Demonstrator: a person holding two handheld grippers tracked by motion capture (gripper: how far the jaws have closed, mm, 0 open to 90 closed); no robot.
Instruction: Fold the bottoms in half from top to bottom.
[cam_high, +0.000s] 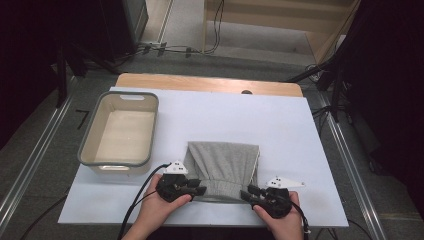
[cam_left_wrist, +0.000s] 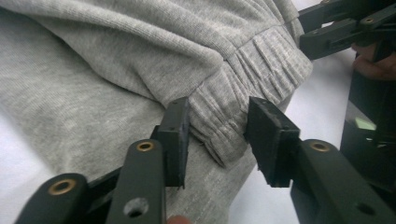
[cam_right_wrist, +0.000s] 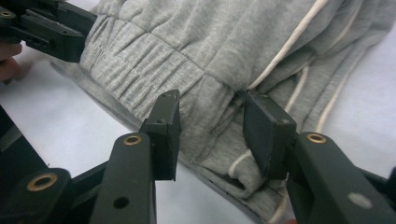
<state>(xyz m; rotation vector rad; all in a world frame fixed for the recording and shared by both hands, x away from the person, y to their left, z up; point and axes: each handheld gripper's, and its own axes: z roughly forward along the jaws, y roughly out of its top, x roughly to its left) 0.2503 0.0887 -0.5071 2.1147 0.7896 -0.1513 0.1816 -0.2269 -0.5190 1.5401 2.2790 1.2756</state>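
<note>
A folded grey garment (cam_high: 225, 167) with a ribbed elastic waistband lies on the white tabletop (cam_high: 280, 130), waistband toward the person. My left gripper (cam_high: 200, 190) sits at the waistband's left corner. In the left gripper view its jaws (cam_left_wrist: 217, 135) stand open, with the gathered band (cam_left_wrist: 219, 116) loose between the pads. My right gripper (cam_high: 248, 192) is at the right corner. There too the jaws (cam_right_wrist: 210, 130) are open, straddling the grey cloth (cam_right_wrist: 187, 42) beside a cream side stripe (cam_right_wrist: 289, 42). Each gripper view shows the other gripper at its upper edge.
A grey-rimmed, cream tub (cam_high: 120, 95) stands empty at the table's left. The wooden table edge (cam_high: 210, 82) runs along the far side. Cables trail from both grippers over the near edge. Dark stands and floor cables surround the table.
</note>
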